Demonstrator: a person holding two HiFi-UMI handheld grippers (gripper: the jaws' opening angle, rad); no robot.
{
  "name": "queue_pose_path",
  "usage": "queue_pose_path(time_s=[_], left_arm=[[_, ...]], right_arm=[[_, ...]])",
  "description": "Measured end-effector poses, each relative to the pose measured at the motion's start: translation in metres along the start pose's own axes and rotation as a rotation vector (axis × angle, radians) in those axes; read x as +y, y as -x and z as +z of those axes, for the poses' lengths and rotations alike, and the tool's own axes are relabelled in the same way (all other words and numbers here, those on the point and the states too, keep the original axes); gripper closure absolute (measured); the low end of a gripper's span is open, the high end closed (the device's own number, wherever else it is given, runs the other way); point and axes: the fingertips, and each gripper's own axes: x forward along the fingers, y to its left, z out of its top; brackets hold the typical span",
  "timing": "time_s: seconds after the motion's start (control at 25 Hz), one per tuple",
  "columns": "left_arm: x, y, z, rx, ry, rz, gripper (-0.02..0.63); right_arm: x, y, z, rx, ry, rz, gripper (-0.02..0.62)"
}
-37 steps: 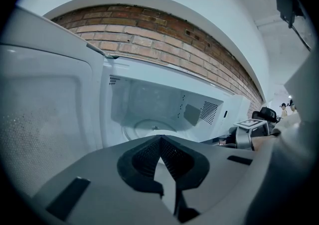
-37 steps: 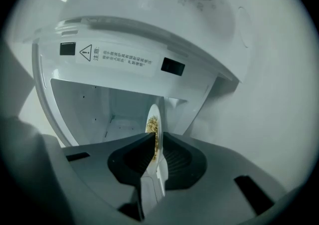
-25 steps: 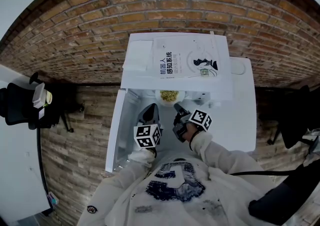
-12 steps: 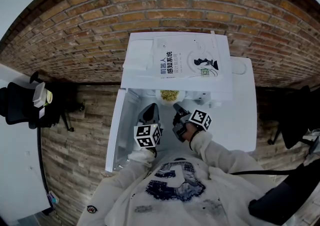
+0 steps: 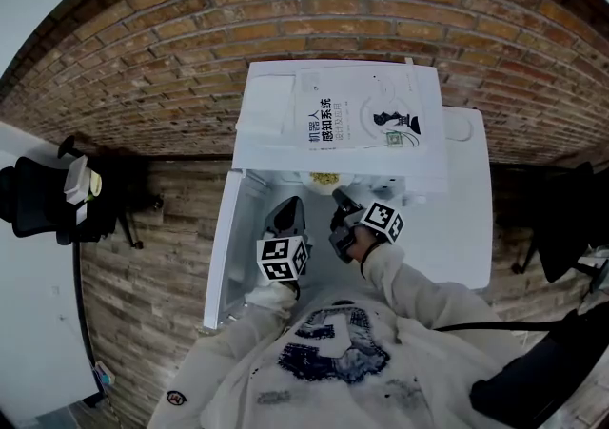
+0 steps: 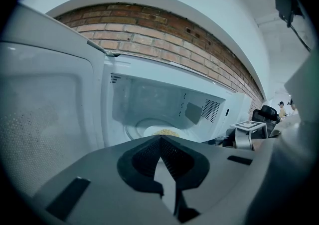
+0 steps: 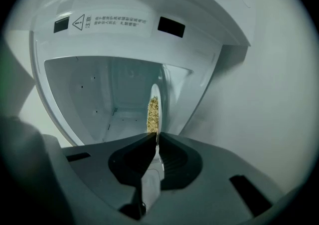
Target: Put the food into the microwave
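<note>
— Where's the food (image 7: 153,112)?
— On its plate (image 6: 149,130), inside the microwave (image 5: 269,104). The right gripper (image 7: 155,135) pinches the plate's rim; the left gripper (image 6: 159,138) is closed on nothing.
— Risk?
— Releasing it off-centre — the plate could tilt, spill, or foul the door (image 6: 45,109).

- Cream long sleeves (image 5: 411,290) cover both arms, and one bears a small dark round badge (image 5: 174,398).
- The pale top (image 5: 335,353) has a dark blue blotchy print on the chest.
- The left tool (image 5: 289,206) and the right tool (image 5: 339,197) are dark, and each carries a white cube (image 5: 283,259) with black square markers.
- Seen close, the jaws are broad matte grey shells with black ribbed pads (image 6: 143,161) and black rectangular slots (image 6: 67,198).
</note>
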Motion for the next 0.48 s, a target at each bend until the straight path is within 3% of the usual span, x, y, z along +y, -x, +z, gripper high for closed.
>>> queue_pose_path(time_s=[0.48], left_arm=[[0.003,-0.007,-0.001,0.010,-0.003,-0.007,0.598]], right_arm=[[-0.001,-0.016,0.016,-0.035,-0.007,-0.006,0.566]])
